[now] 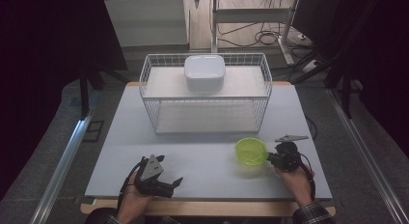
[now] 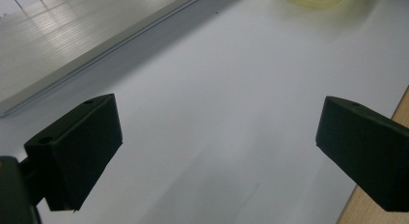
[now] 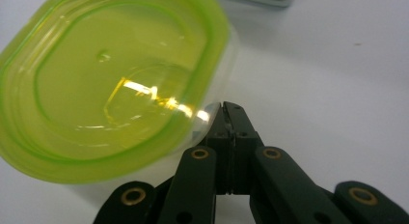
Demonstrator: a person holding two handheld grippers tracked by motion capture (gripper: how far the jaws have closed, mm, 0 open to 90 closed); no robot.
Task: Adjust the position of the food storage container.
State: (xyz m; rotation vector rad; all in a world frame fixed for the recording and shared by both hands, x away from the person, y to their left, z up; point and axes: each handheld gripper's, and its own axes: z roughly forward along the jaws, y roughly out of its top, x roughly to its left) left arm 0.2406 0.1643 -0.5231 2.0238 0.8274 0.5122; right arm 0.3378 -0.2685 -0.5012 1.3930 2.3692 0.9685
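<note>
I have the right gripper (image 1: 271, 159) at the near right of the table (image 1: 202, 156), its jaws pinched together on the rim of a green-lidded clear container (image 1: 252, 151), which sits tilted in the right gripper view with its lime lid (image 3: 111, 79) facing me. My left gripper (image 1: 171, 184) rests low at the near left, jaws spread wide with nothing between them, well apart from the container. Farther off, a white wire basket (image 1: 206, 93) stands across the middle of the table with a white lidded tub (image 1: 204, 72) on its top shelf.
</note>
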